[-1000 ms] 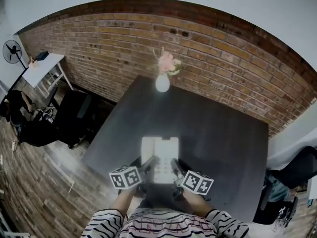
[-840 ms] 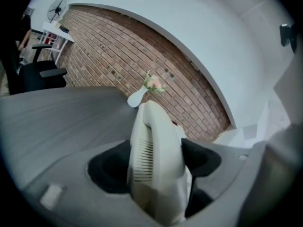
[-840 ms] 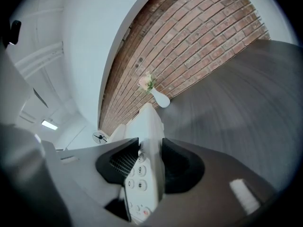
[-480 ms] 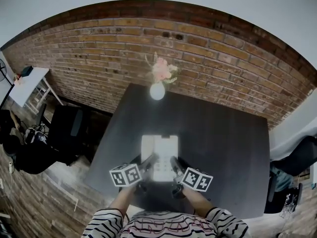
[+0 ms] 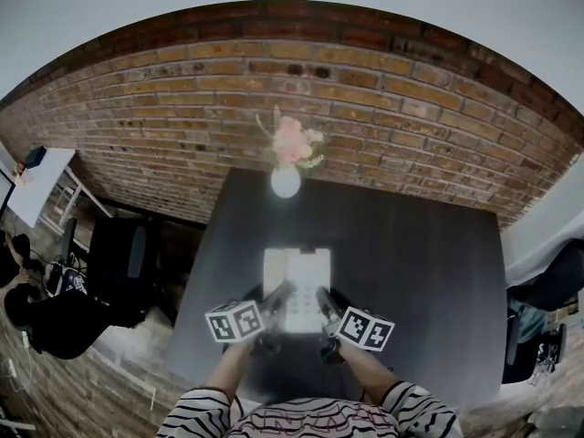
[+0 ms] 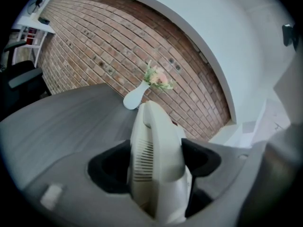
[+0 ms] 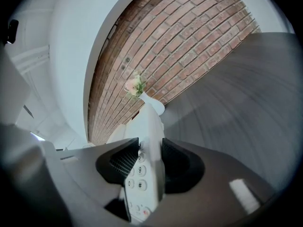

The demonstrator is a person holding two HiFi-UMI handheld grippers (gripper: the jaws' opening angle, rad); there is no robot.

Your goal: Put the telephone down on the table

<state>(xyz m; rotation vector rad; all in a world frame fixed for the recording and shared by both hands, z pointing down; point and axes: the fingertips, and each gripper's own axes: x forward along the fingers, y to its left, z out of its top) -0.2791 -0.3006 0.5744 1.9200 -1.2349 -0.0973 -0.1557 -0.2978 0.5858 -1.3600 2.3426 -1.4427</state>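
Note:
A cream desk telephone (image 5: 296,284) hangs over the near half of the dark table (image 5: 429,263), carried by both grippers. My left gripper (image 5: 276,297) is shut on its left side, where the handset (image 6: 154,160) fills the space between the black pads. My right gripper (image 5: 321,299) is shut on the right side, its pads clamping the keypad edge (image 7: 147,167). Whether the telephone's base touches the tabletop is hidden.
A white vase with pink flowers (image 5: 286,173) stands at the table's far edge, against a brick wall (image 5: 383,99). A black chair (image 5: 123,263) sits left of the table, and a white side table (image 5: 36,185) stands farther left.
Both grippers and the telephone have travelled forward over the table toward the vase and brick wall, which now look nearer. Both grips are unchanged.

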